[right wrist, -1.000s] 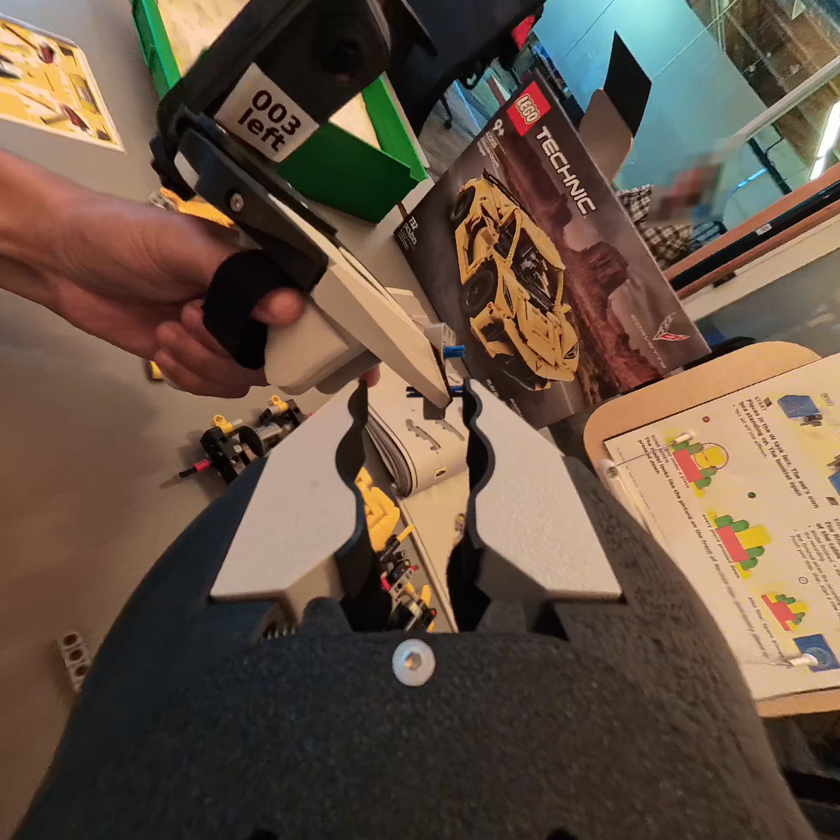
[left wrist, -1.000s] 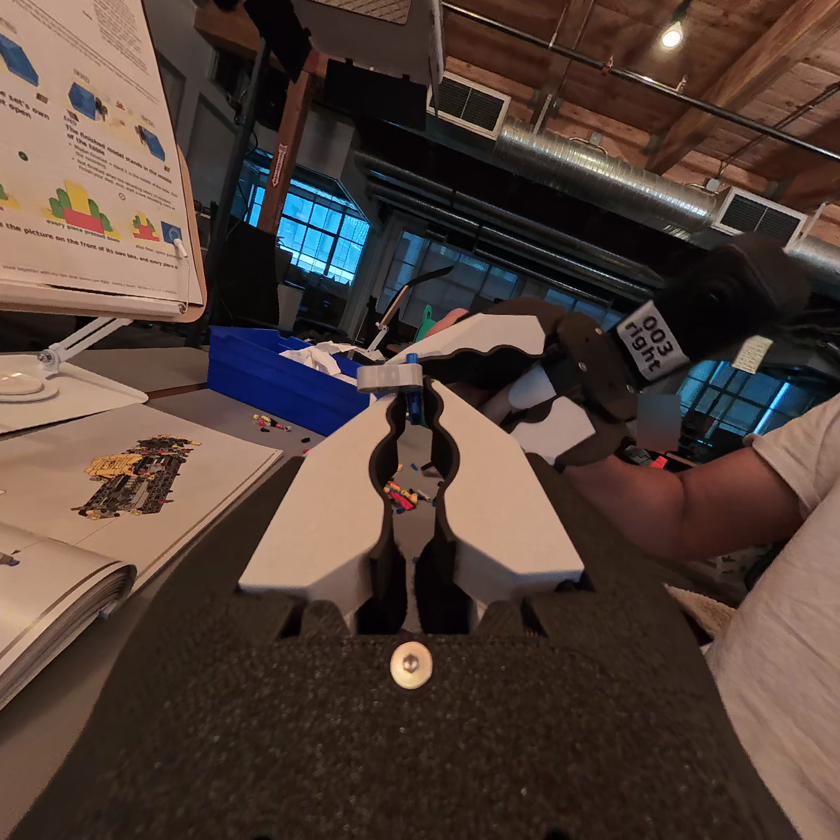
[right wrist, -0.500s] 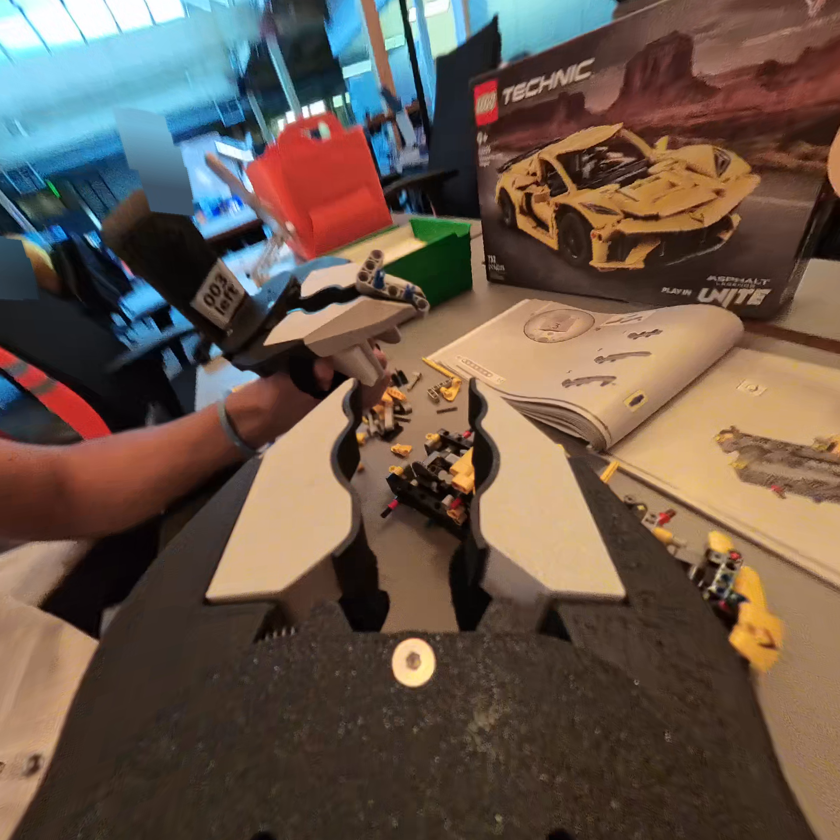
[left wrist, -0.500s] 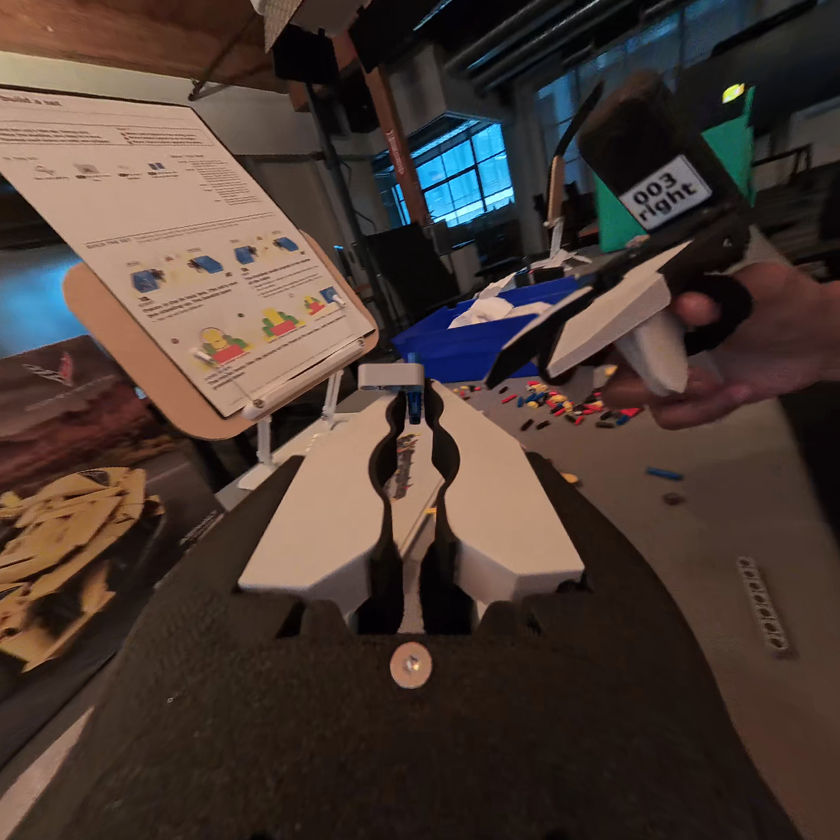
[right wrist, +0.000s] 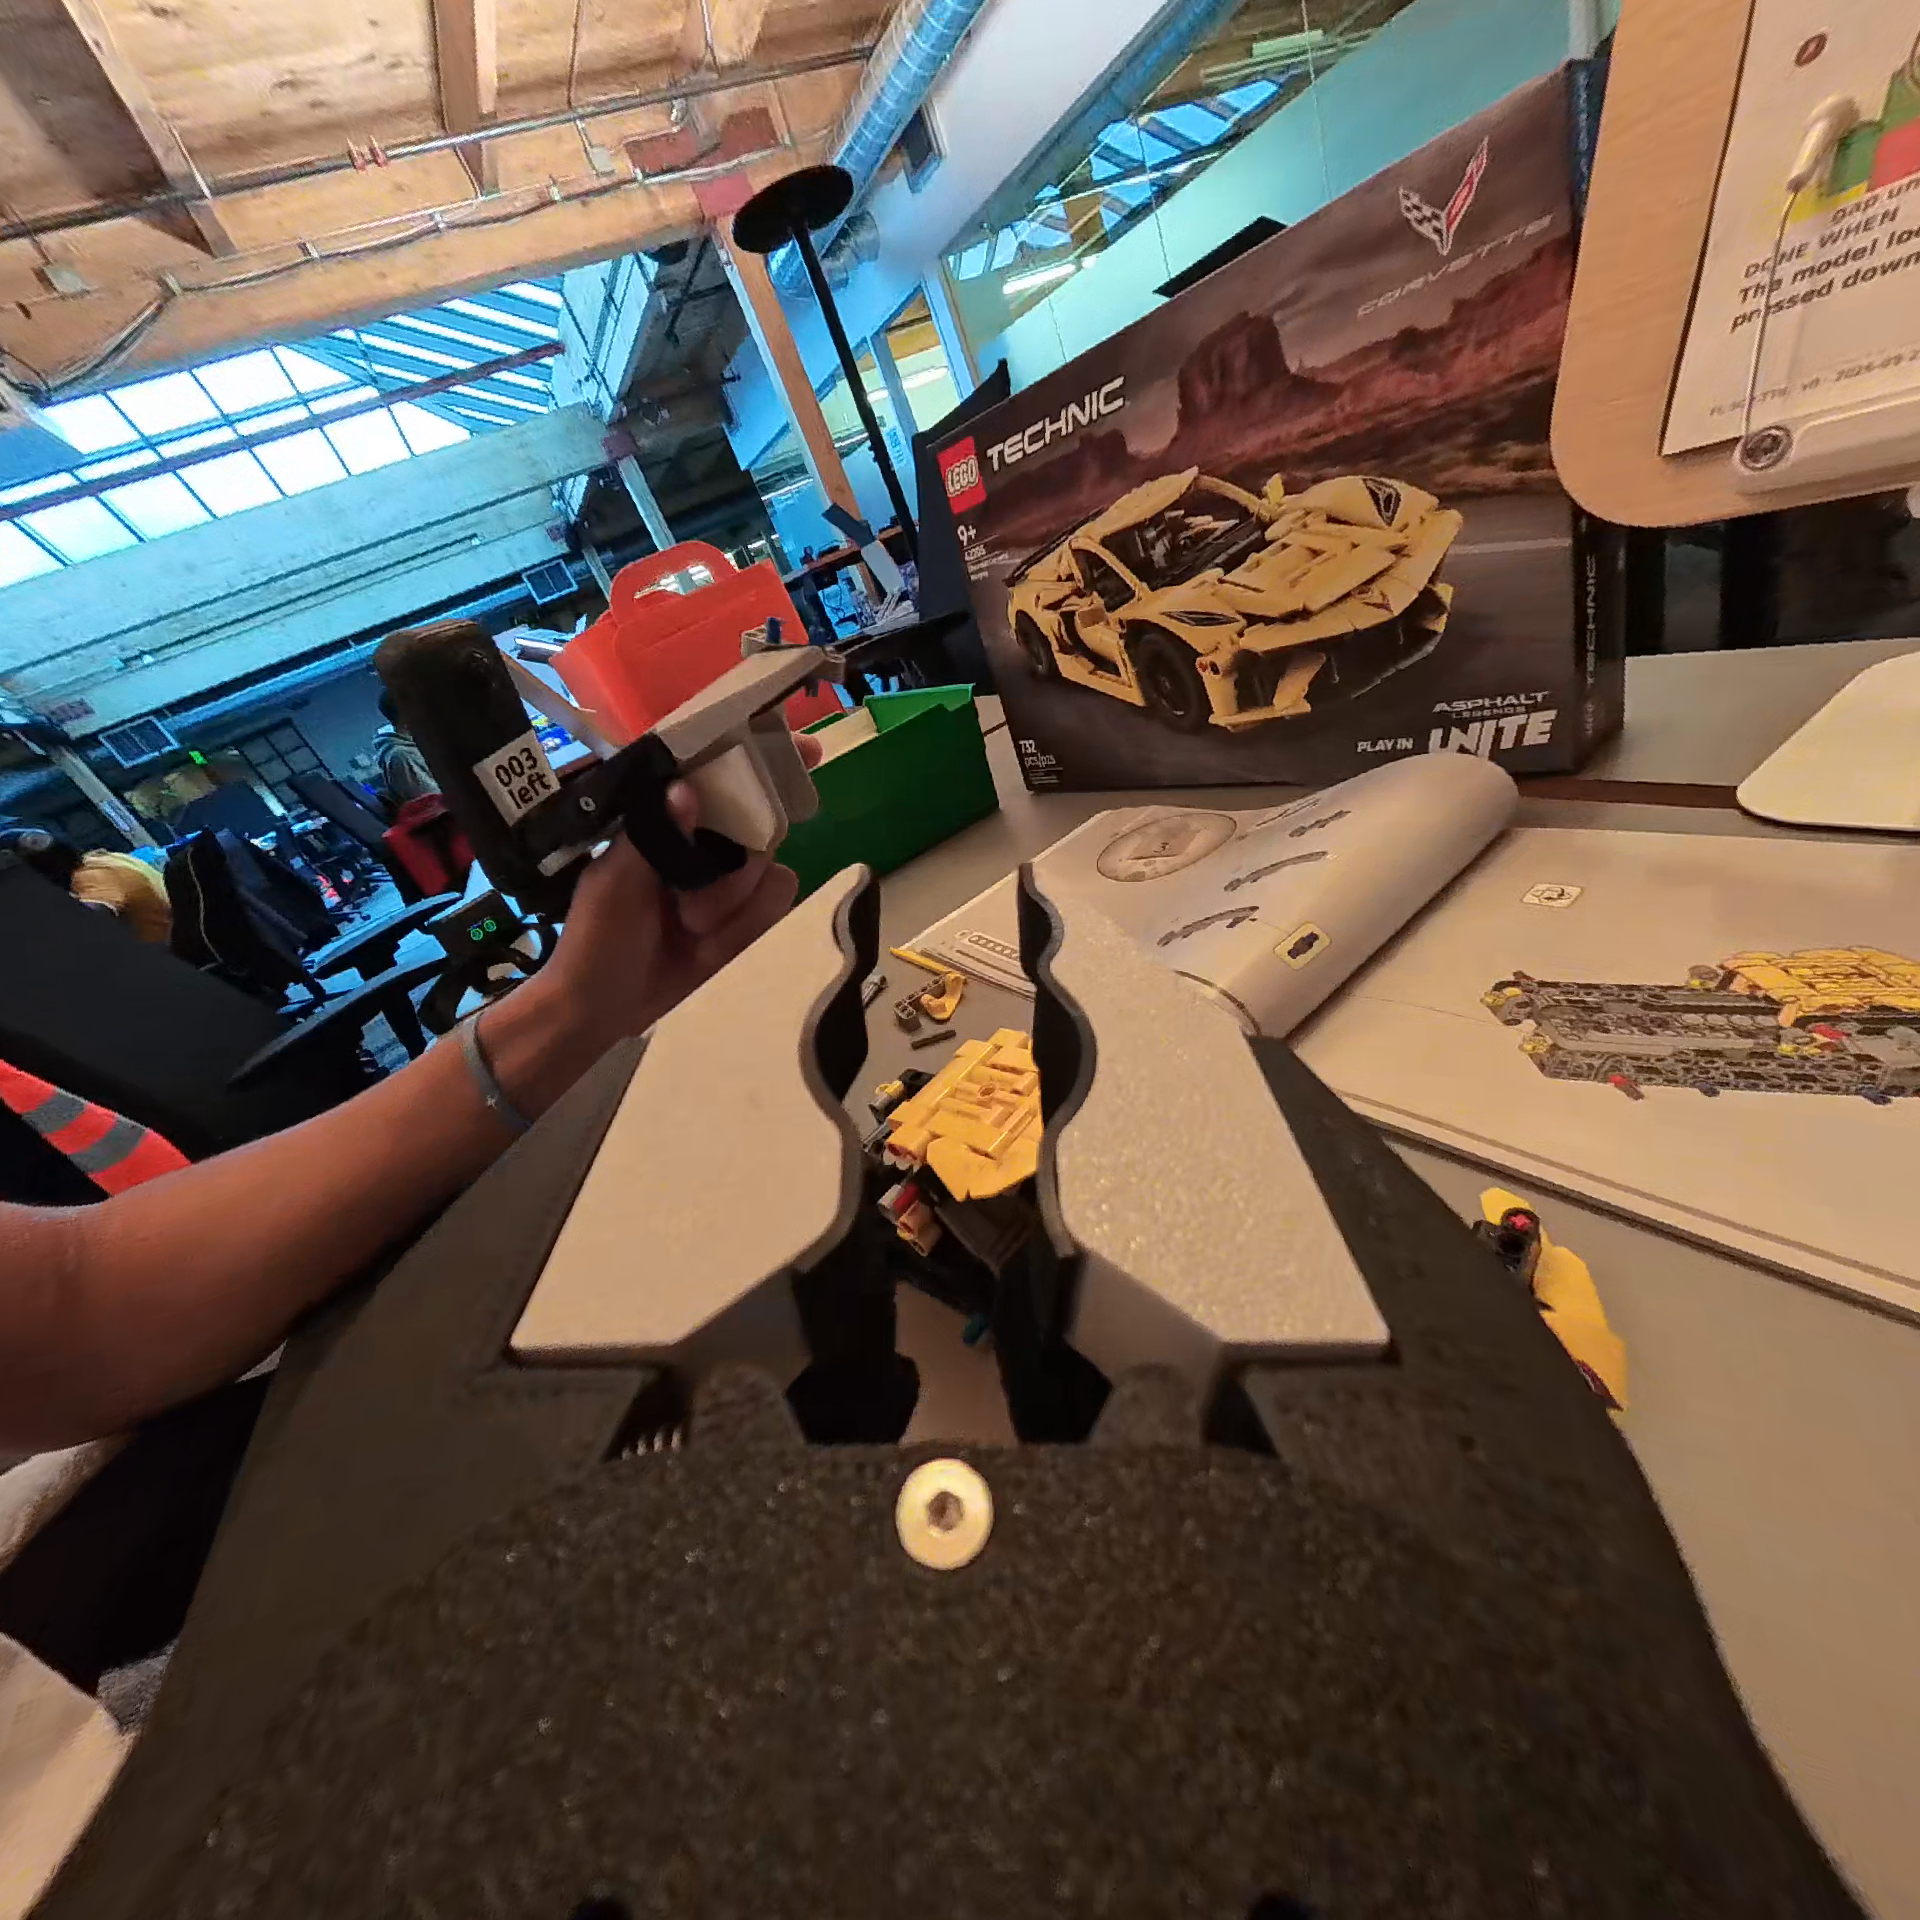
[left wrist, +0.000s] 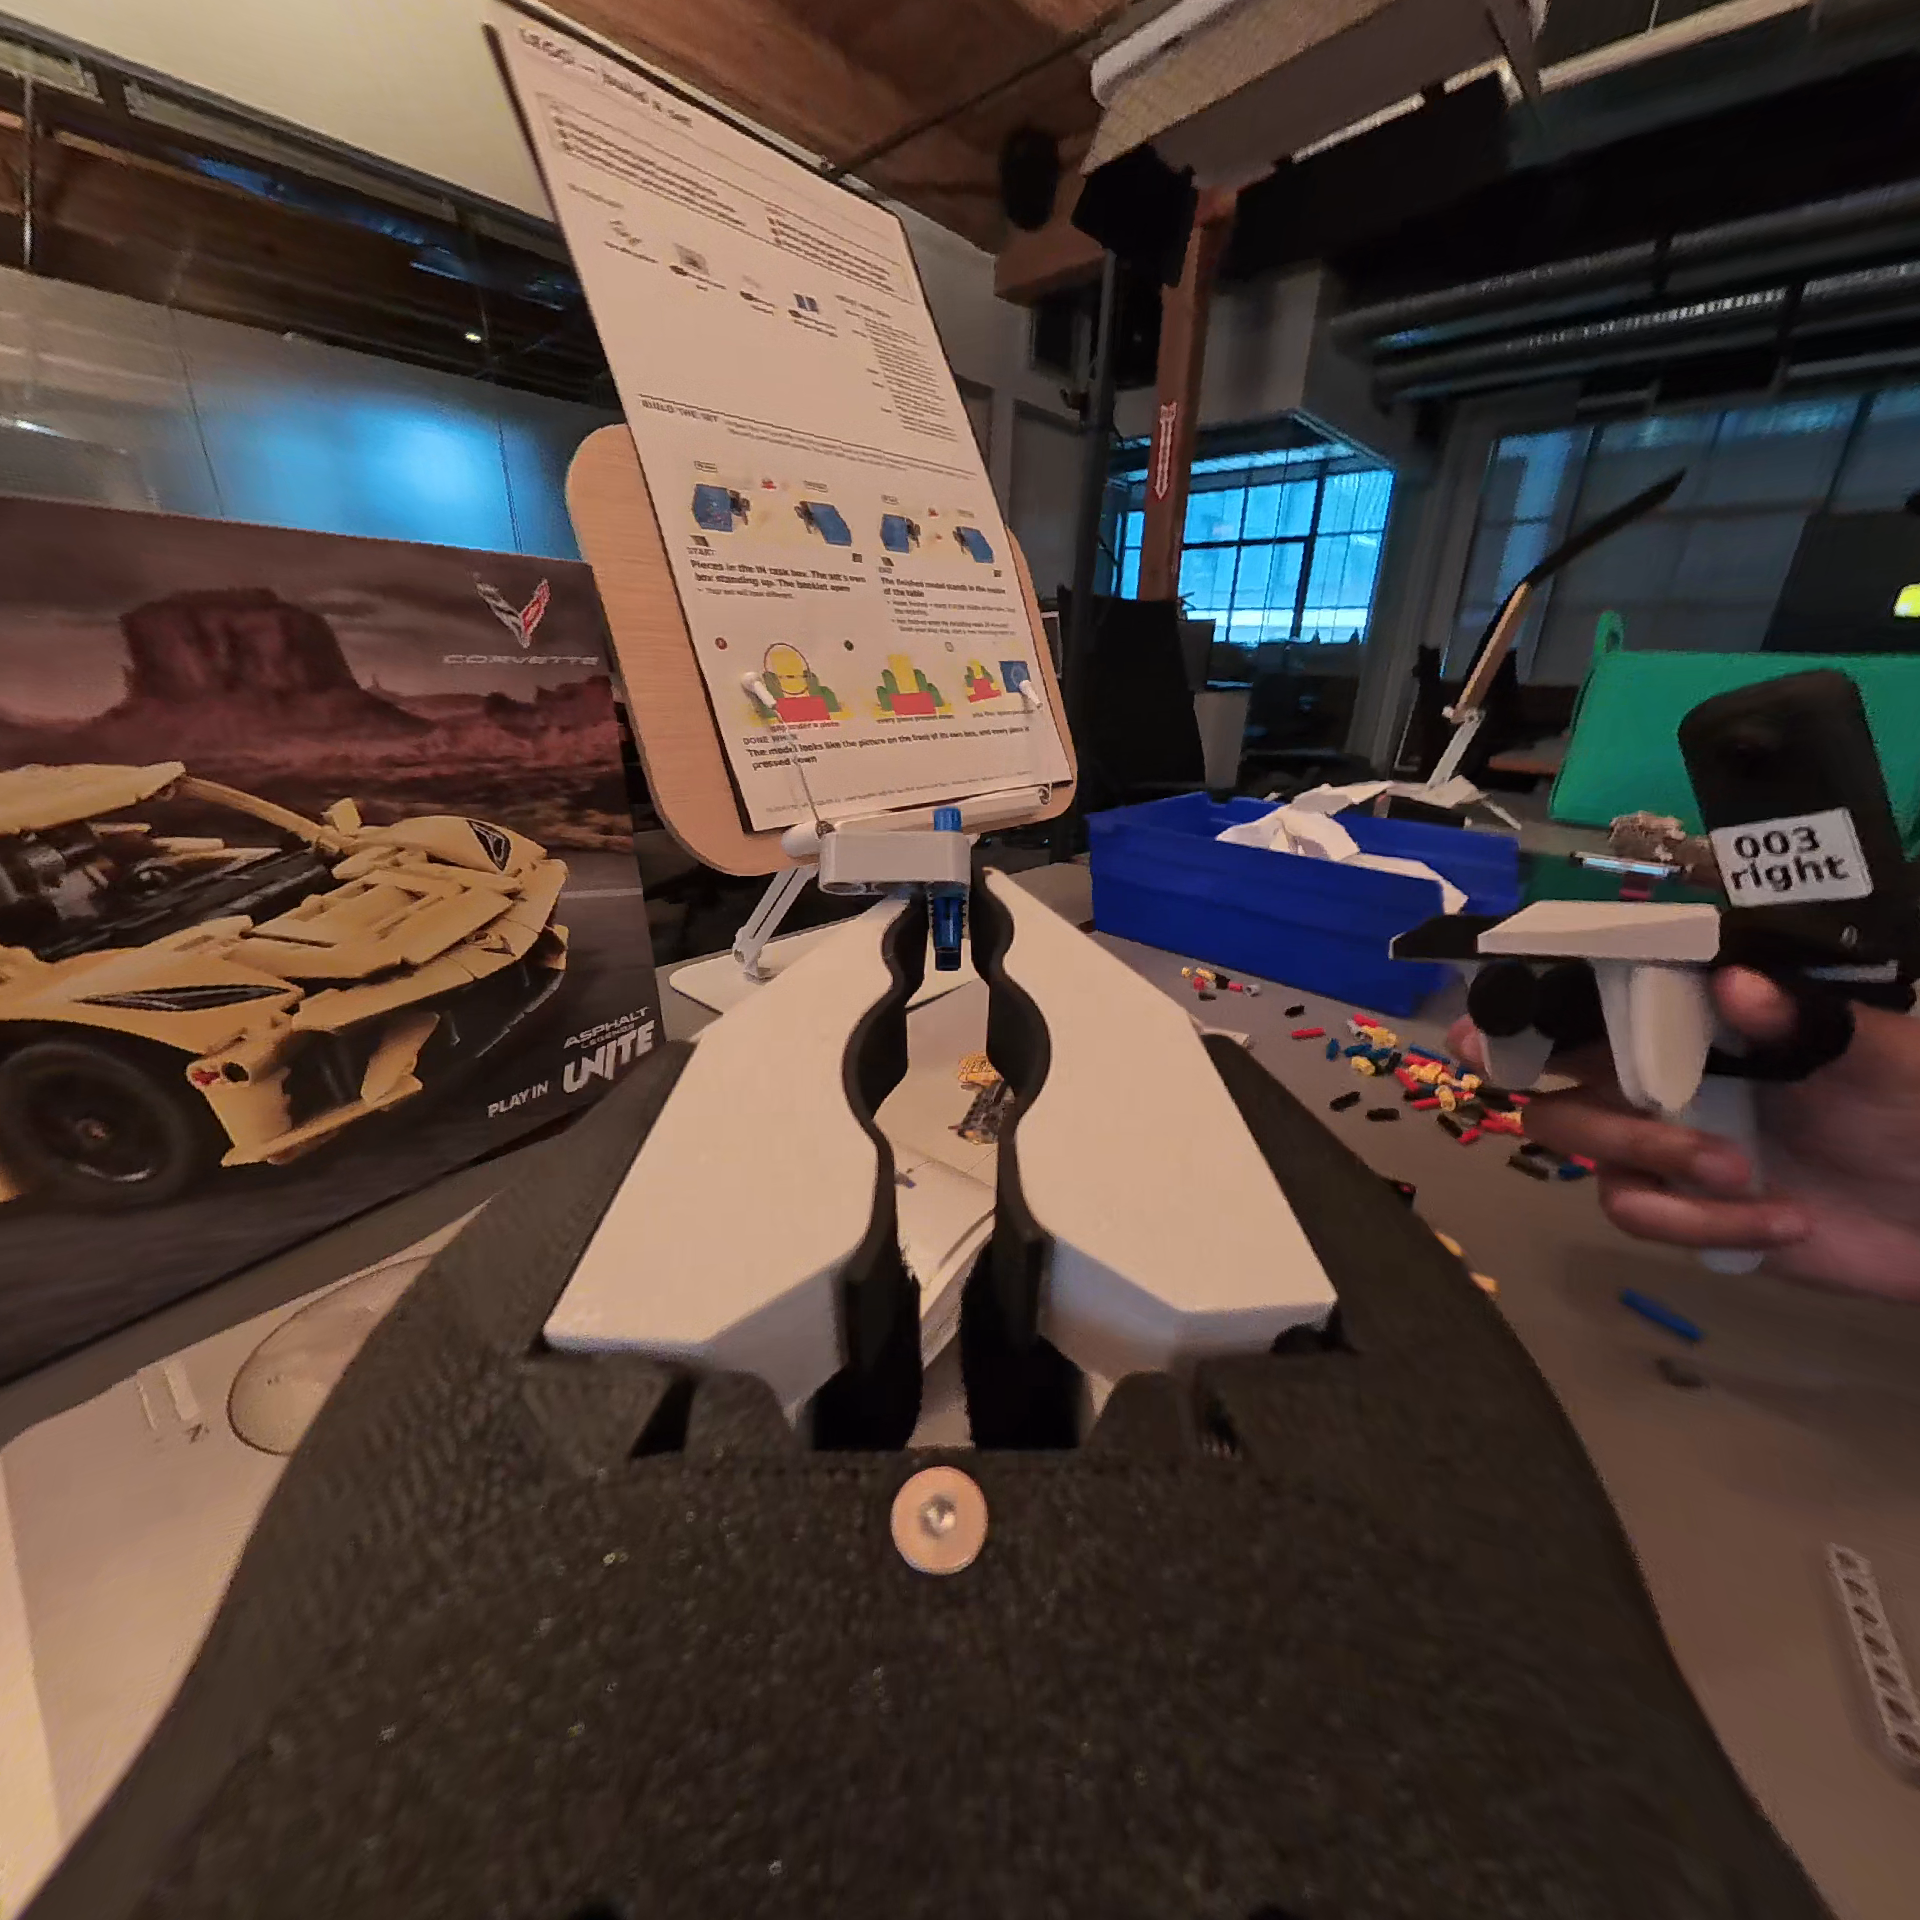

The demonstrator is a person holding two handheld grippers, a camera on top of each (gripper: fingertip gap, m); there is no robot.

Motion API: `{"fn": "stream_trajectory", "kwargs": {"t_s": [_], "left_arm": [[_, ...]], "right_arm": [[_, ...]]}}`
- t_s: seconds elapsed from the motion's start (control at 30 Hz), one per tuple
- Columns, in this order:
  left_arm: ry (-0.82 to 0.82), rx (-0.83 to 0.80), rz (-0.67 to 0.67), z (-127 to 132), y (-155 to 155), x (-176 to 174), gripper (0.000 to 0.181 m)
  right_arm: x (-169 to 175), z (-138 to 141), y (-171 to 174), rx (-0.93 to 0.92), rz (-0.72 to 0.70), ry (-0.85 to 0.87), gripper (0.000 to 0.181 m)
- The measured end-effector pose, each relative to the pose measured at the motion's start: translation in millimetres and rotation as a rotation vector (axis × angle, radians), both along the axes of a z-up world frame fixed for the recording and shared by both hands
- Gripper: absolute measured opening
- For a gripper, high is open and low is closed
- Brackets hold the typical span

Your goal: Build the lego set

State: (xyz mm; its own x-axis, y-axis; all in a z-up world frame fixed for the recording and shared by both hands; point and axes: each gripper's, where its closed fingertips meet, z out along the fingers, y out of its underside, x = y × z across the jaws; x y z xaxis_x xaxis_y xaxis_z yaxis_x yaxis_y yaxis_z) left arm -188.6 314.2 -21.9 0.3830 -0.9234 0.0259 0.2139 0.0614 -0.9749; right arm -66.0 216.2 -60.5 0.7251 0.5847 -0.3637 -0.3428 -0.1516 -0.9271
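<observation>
My left gripper [left wrist: 940,899] is shut on a blue pin [left wrist: 943,925] that carries a short grey beam [left wrist: 891,860] on its top, held up in the air. In the right wrist view the left gripper [right wrist: 816,665] shows at the left, raised, with that piece [right wrist: 767,636] at its tip. My right gripper [right wrist: 943,888] is open and empty, above a yellow and black part-built car model [right wrist: 977,1122] on the grey table. In the left wrist view the right gripper [left wrist: 1439,940] is off to the right, apart from the held piece.
An open instruction booklet [right wrist: 1558,935] lies right of the model, the set's box [right wrist: 1247,582] stands behind it. A green bin [right wrist: 904,779] is at the back left. A blue bin [left wrist: 1247,894], a pile of loose pieces [left wrist: 1423,1081], a paper stand [left wrist: 821,520] and a long grey beam [left wrist: 1870,1652] are also here. The grippers' ends are close to 15 cm from one another.
The two grippers have drawn apart; the right one was at the left's held piece a second ago. The left swung toward the box and stand, still holding the pin and beam.
</observation>
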Motion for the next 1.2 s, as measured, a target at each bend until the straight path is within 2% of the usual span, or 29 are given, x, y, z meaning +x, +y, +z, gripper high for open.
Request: {"fn": "stream_trajectory", "kwargs": {"t_s": [0.17, 0.3, 0.53, 0.77, 0.9, 1.07, 1.13, 1.2], "left_arm": [[-0.053, -0.070, -0.022, 4, 1, -1, 0.007], [0.000, -0.070, -0.020, -9, 2, 6, 0.007], [0.004, -0.081, -0.023, -8, 3, 5, 0.007], [0.073, -0.066, -0.029, -19, 0, 14, 0.007], [0.104, -0.024, -0.003, -19, 1, 13, 0.007], [0.116, -0.035, -0.004, -22, 4, 13, 0.007], [0.130, -0.041, -0.008, -25, 4, 15, 0.007], [0.133, -0.037, -0.016, -26, 2, 17, 0.007]], "right_arm": [[3, -7, 4, 0.005, -0.050, -0.085, 0.025], [1, -13, 6, 0.011, -0.072, -0.150, 0.023], [-6, -20, 8, -0.005, -0.058, -0.189, 0.023], [5, -16, 4, 0.011, -0.117, -0.217, 0.023], [10, -16, 6, -0.010, -0.121, -0.172, 0.023], [-9, -28, -3, -0.053, -0.024, -0.231, 0.026], [-23, -38, -20, -0.112, 0.106, -0.316, 0.022], [-43, -52, -56, -0.197, 0.317, -0.479, 0.029]]}}
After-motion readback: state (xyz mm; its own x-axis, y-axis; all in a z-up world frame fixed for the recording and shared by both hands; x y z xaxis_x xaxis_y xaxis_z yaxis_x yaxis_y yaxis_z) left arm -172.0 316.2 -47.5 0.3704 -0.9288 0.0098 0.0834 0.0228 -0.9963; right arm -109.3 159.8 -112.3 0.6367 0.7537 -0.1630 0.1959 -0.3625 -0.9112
